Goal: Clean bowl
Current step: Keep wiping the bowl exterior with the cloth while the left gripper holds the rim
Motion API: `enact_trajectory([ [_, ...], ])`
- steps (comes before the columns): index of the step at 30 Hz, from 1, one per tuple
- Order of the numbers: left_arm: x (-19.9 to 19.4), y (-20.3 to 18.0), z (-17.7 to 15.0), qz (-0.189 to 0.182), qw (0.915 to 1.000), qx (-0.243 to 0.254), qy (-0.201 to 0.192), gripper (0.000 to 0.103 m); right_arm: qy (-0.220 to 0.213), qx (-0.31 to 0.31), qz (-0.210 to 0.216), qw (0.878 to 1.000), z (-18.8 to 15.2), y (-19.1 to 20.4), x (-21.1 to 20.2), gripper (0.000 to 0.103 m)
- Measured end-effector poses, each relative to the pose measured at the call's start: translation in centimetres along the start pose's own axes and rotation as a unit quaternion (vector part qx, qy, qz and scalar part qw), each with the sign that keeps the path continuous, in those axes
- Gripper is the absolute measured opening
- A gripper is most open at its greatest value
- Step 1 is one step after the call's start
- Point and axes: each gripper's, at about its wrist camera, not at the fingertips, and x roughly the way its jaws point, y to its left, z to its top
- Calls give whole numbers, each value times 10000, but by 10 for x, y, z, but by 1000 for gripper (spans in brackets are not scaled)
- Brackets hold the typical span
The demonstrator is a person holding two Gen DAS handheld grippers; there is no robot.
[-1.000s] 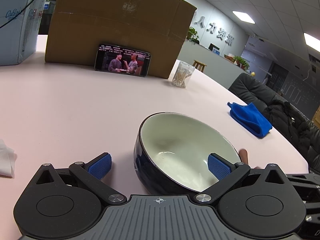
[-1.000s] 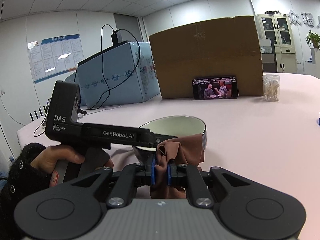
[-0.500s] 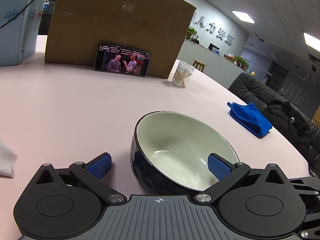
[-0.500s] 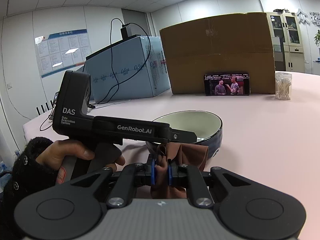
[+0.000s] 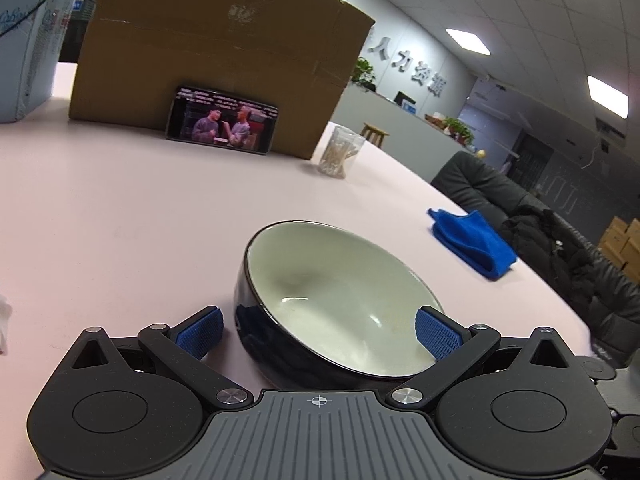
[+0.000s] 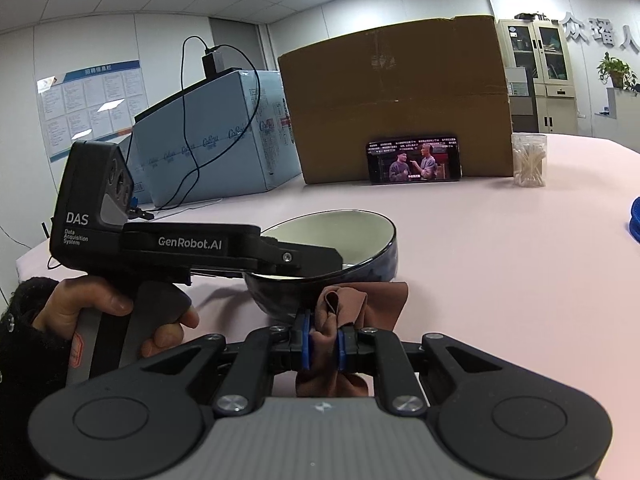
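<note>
A dark blue bowl (image 5: 340, 300) with a pale inside stands on the pink table, tilted toward the far left. My left gripper (image 5: 318, 334) is open, with its blue pads on either side of the bowl's near part, one outside the left wall and one inside over the right rim. In the right wrist view the bowl (image 6: 352, 240) sits just beyond the left gripper's body (image 6: 192, 244). My right gripper (image 6: 322, 344) is shut on a brown cloth (image 6: 352, 304), held just in front of the bowl.
A cardboard box (image 5: 216, 60) with a phone (image 5: 222, 120) leaning on it stands at the back. A jar of cotton swabs (image 5: 338, 156) is beside it. A blue cloth (image 5: 472, 240) lies at the right. A light blue carton (image 6: 208, 140) is at the left.
The bowl has tipped and shifted a little to the left between the left gripper's pads. The right gripper with the brown cloth has drawn back and risen slightly.
</note>
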Motion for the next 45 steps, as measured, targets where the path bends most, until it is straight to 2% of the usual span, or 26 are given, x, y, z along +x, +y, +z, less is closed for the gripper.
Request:
enact_trajectory([
  [9,2,8,13,-264,9989,-378,-79,103,-9,66,204,9998,-3,4,0,16],
  [12,3,8,22,-307,9988,-358,-118,103,-19,105,208,9997,-3,4,1,16],
  [17,2,0,20,-163,9998,-122,-85,103,-40,153,204,9997,-4,4,1,16],
  [21,0,-6,16,-183,9998,18,-10,103,-81,216,52,9997,-2,-1,-3,16],
  [26,-5,-20,6,-281,9993,223,63,103,-177,336,-354,9986,0,-16,-8,16],
  [30,-6,-29,1,-525,9979,356,115,103,-280,384,-609,9970,2,-26,-10,16],
  [32,-5,-30,4,-518,9975,485,66,103,-308,434,-655,9964,3,-30,-10,16],
  [35,1,-24,17,-336,9986,418,5,103,-287,431,-621,9967,3,-31,-9,16],
  [40,21,-11,44,-427,9989,194,-3,103,-238,438,-639,9967,6,-35,-6,16],
  [43,34,-8,54,-630,9979,100,96,103,-237,442,-699,9963,9,-39,-5,17],
  [45,40,-10,56,-615,9979,156,132,103,-246,453,-732,9960,10,-41,-5,17],
])
